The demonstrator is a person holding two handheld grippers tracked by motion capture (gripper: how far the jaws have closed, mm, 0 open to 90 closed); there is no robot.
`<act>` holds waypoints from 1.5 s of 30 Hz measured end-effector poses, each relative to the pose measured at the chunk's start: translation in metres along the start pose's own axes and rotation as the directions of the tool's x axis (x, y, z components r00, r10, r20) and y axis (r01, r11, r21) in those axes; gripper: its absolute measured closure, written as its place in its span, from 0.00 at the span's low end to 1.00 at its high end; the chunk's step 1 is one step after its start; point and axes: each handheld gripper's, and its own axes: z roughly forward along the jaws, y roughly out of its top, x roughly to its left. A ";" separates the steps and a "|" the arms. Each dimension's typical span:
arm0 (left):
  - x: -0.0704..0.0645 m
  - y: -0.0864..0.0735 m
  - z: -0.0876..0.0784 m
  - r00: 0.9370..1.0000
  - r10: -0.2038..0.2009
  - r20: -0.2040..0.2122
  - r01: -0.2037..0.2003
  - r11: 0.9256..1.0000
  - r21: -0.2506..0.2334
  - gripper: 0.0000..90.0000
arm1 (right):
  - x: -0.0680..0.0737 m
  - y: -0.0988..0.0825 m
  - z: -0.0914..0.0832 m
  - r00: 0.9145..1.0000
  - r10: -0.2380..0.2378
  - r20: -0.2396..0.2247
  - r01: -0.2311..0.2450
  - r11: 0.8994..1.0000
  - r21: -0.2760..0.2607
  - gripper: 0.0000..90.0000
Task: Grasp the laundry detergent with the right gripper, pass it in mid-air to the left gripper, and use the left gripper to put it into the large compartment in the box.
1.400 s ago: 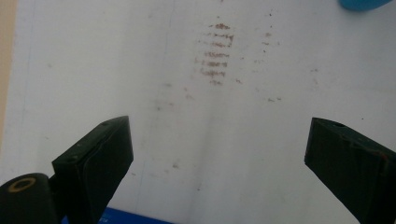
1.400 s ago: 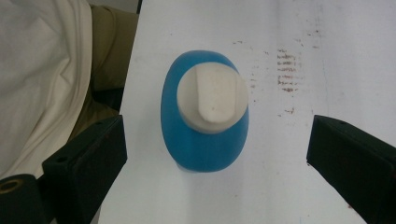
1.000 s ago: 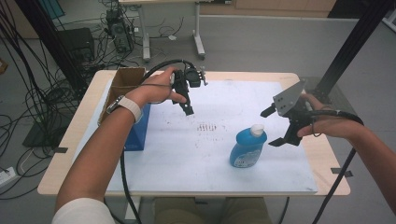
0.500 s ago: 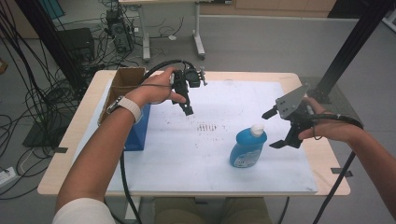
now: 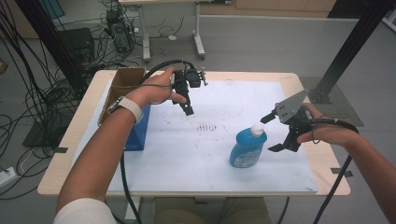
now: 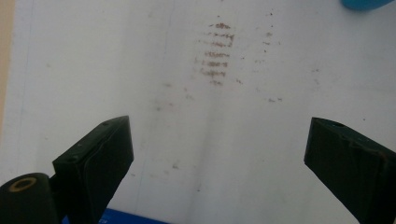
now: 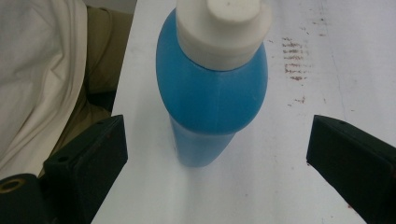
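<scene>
Where the tabletop (image 5: 308, 100) spreads under the high view, a white sheet (image 5: 210, 154) covers most of its light wooden surface, marked near the middle by a patch of small reddish-brown smudges (image 5: 208, 127). At the left edge of the tabletop stands an open cardboard box (image 5: 122, 84), with a blue box (image 5: 139, 128) just in front of it. A blue bottle (image 5: 247, 147) with a white cap (image 5: 257, 129) stands upright on the sheet, right of the middle and toward the near edge.

Each of the person's hands holds a claw. The right claw (image 5: 273, 133) hangs just beside the bottle on its right, its jaws spread wide apart and clamped on nothing; a grey three-cornered plate (image 5: 290, 106) sits on top of it. In the right gripper view the bottle (image 7: 212, 100) stands ahead of the two open jaws and between their lines, clear of both, with its cap (image 7: 223, 30) nearest the camera.

The left claw (image 5: 187, 110) is held above the far left part of the sheet, well apart from the bottle, pointing down. Its jaws also stand apart with nothing between them; in the left gripper view they frame bare sheet and the smudges (image 6: 215, 53) beyond.
</scene>
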 end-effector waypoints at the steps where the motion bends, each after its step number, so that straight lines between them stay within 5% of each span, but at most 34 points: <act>1: 0.000 0.000 0.000 1.000 -0.003 0.000 0.003 1.000 -0.003 0.09 | 0.000 0.000 0.000 1.000 0.000 0.000 0.000 1.000 0.000 0.06; 45: 0.001 0.000 0.003 1.000 -0.009 0.000 0.009 1.000 0.007 0.09 | -0.005 -0.018 0.027 0.999 0.010 -0.041 -0.014 0.995 -0.095 0.05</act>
